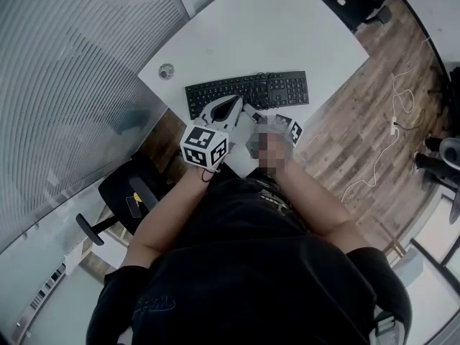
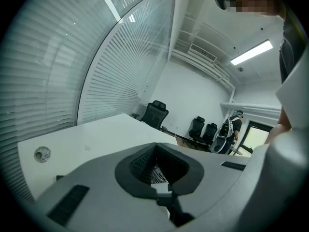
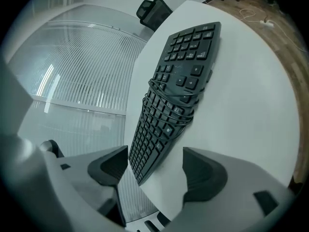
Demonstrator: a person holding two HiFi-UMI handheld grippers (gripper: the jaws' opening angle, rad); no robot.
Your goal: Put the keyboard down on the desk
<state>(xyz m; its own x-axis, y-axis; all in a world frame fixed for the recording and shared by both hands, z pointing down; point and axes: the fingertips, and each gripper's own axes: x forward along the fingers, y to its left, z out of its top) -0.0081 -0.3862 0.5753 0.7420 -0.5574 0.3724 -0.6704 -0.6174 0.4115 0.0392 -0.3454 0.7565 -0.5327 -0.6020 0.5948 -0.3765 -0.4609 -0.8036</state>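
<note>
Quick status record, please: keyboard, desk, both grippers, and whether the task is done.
keyboard: lies flat on the desk
cable: wound round the keyboard's middle
left gripper: jaws together, nothing held, tip at the keyboard's near edge
right gripper: jaws wide apart, keyboard's end in line with the gap, pads not pressing it
task: keyboard is down, appears released

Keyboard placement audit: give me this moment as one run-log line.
keyboard: flat on desk, cable wound round it | right gripper: open, holding nothing | left gripper: shut, empty
</note>
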